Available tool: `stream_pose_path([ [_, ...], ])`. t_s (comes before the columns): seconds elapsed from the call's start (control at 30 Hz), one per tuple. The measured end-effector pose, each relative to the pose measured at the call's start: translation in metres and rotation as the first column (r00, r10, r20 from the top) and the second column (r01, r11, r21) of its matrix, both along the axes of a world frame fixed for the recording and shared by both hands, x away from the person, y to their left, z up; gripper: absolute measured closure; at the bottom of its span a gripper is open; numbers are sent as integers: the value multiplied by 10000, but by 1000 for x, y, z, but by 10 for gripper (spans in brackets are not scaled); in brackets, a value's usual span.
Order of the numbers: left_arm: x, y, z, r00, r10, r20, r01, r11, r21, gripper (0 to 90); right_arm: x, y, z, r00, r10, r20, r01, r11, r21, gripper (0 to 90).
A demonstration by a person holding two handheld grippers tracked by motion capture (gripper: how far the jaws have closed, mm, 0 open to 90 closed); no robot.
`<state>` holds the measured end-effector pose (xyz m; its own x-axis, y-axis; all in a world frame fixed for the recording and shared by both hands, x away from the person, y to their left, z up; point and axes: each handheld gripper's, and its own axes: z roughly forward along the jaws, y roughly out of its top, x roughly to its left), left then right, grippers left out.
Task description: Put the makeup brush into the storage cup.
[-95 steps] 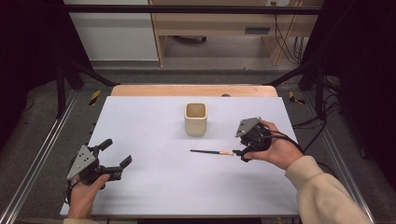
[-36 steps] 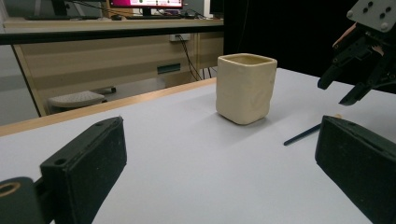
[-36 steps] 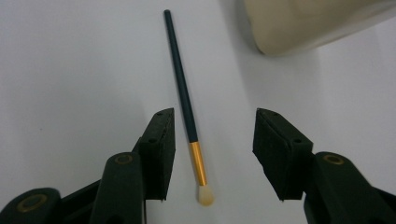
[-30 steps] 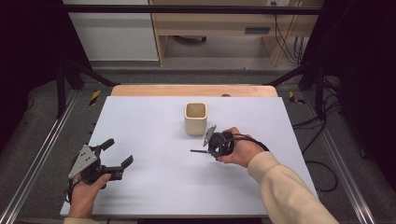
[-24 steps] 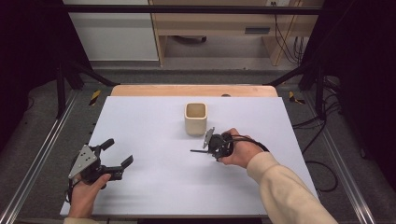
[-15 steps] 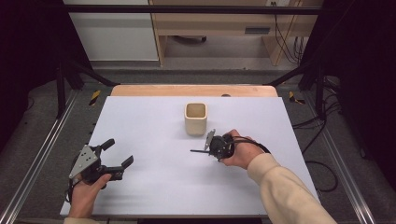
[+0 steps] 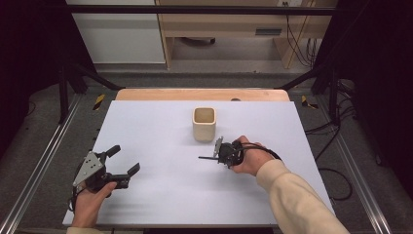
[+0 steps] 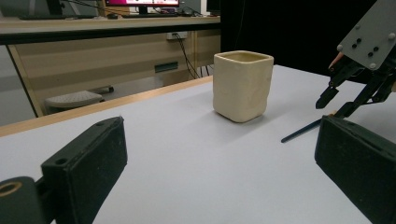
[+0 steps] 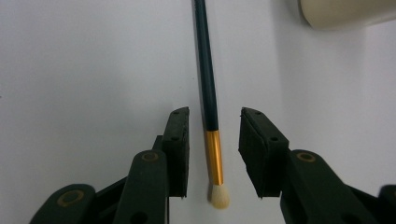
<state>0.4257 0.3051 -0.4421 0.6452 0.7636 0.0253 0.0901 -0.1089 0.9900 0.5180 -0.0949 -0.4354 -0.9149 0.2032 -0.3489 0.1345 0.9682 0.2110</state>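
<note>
On the white desk (image 7: 160,131) the brush (image 9: 208,100) lies flat just in front of the cream cup (image 7: 204,123), and the right gripper (image 9: 214,154) is down over it, spread either side of the gold ferrule but not touching it, so I'd close gently right there and lift level. Left gripper (image 7: 122,165) sits open off to the side. Compared with three seconds back, the right hand has come in from the brush's bristle end; whether the tips touch the desk is hard to say.

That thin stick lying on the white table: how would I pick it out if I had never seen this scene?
Find the white table and the cream cup at its middle. Just in front of the cup, the right hand-held gripper straddles a brush, open. It is the only slender thing: dark handle, gold band, pale tuft.
</note>
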Motion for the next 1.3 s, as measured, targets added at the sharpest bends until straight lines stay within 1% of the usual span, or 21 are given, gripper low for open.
stream_pose_path([
  [0.07,0,0,0,10000,-1,1,1,10000,-2,19,0,0,0,10000,-76,-34,76,10000,-12,639],
  [0.1,0,0,0,10000,4,1,-4,10000,0,19,1,0,-1,10000,70,-4,-70,10000,-16,639],
  [0.13,0,0,0,10000,12,-2,-12,10000,5,19,1,0,-1,9999,92,-49,-92,9999,-50,639],
  [0.27,0,0,0,10000,19,-10,-19,10000,8,19,1,0,-2,9999,16,-150,-18,9999,-126,648],
  [0.4,0,0,0,10000,7,-11,-7,10000,21,19,2,0,-3,9999,51,-164,-53,9999,-150,649],
  [0.5,0,0,0,10000,15,-15,-15,10000,33,19,3,0,-4,9996,89,-272,-94,9998,-196,650],
  [0.57,0,0,0,10000,19,-34,-19,10000,52,19,4,-1,-5,9992,209,-330,-216,9995,-239,652],
  [0.63,0,0,0,10000,15,-36,-15,10000,55,19,4,0,-6,9994,142,-329,-150,9996,-234,653],
  [0.77,0,0,0,10000,8,-47,-8,10000,68,19,5,0,-8,9988,288,-403,-303,9988,-372,679],
  [0.87,1,0,0,10000,12,-47,-12,10000,61,19,5,0,-8,9985,231,-490,-253,9987,-441,703],
  [0.97,1,0,-1,10000,9,-48,-8,10000,67,19,6,0,-9,9984,206,-532,-234,9984,-515,714],
  [1.1,1,-1,-1,10000,-11,-53,12,9999,116,20,7,-1,-9,9979,264,-589,-298,9979,-579,720],
  [1.13,1,-1,-1,10000,-21,-62,22,9999,137,20,8,-1,-10,9975,372,-596,-409,9972,-624,725],
  [1.23,1,-1,-1,10000,-23,-64,24,9999,133,20,8,-2,-11,9970,372,-674,-417,9969,-670,733],
  [1.3,1,-1,-1,10000,-19,-75,20,9999,144,20,9,-2,-11,9972,372,-643,-415,9969,-672,738],
])
